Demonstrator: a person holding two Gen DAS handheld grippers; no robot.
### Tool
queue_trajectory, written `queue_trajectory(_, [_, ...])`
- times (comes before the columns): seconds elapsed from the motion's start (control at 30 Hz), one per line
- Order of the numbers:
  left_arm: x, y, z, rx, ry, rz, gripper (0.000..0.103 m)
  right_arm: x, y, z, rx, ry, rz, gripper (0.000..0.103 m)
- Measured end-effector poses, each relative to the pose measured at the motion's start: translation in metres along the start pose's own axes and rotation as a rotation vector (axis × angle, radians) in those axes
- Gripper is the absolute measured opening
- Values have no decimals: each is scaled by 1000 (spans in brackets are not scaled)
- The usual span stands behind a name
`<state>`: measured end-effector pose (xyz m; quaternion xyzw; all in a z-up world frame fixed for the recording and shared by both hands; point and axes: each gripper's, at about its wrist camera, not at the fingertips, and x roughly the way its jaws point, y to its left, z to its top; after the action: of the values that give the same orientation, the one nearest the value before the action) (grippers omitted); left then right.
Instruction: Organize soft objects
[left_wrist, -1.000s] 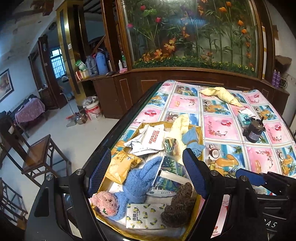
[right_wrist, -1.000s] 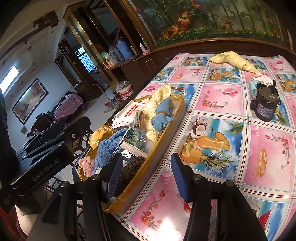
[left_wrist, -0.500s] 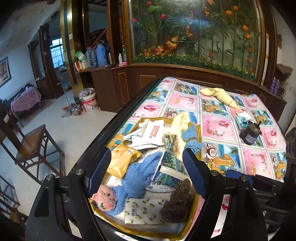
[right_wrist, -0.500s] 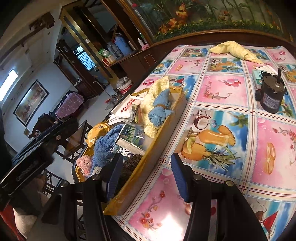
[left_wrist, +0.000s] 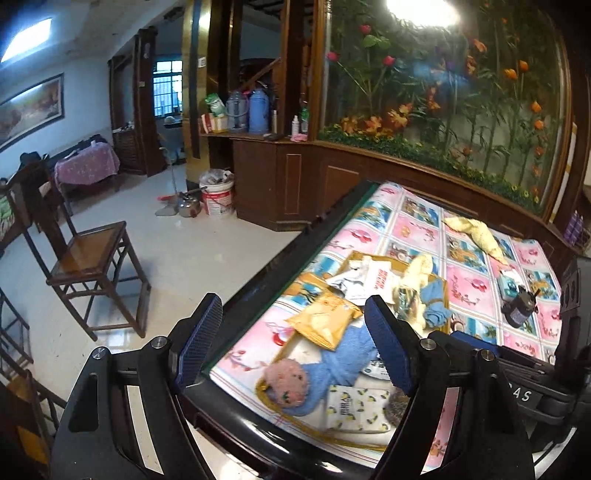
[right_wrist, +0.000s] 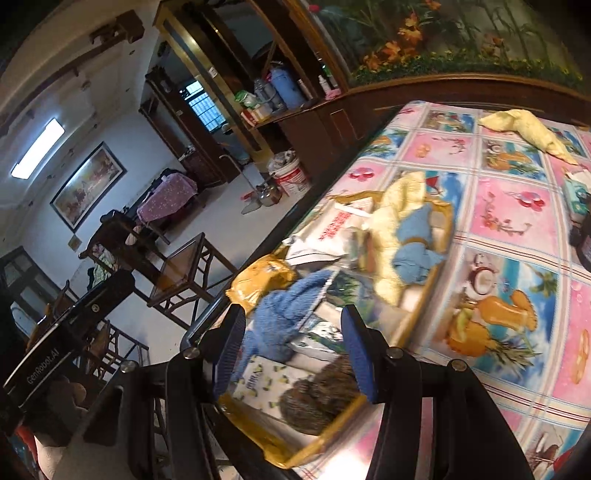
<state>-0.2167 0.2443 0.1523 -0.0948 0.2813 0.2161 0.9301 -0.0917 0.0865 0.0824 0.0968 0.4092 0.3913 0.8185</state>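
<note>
From your left wrist, the left hand-held gripper (left_wrist: 293, 341) hangs open and empty over the table (left_wrist: 476, 291) edge. The tray (left_wrist: 369, 445) holds a blue plush (left_wrist: 343, 354), snack bag (left_wrist: 323, 321) and packets. A chair (left_wrist: 88, 266) stands left.

From your right wrist, the right hand-held gripper (right_wrist: 291, 350) gapes empty above the tray's brown plush (right_wrist: 317, 398). A yellow cloth (right_wrist: 528, 131) lies far across.
</note>
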Motion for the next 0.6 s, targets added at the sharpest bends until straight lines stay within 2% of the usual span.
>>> queue_trajectory(0.23, [-10, 30, -1, -70, -21, 17, 81, 13, 34, -4, -78, 20, 12, 54])
queue_trajectory(0.5, [-4, 32, -4, -86, -3, -3, 81, 25, 36, -12, -76, 61, -13, 54])
queue_trajectory(0.6, [-7, 28, -5, -72, -23, 29, 81, 19, 36, -12, -74, 48, -12, 54])
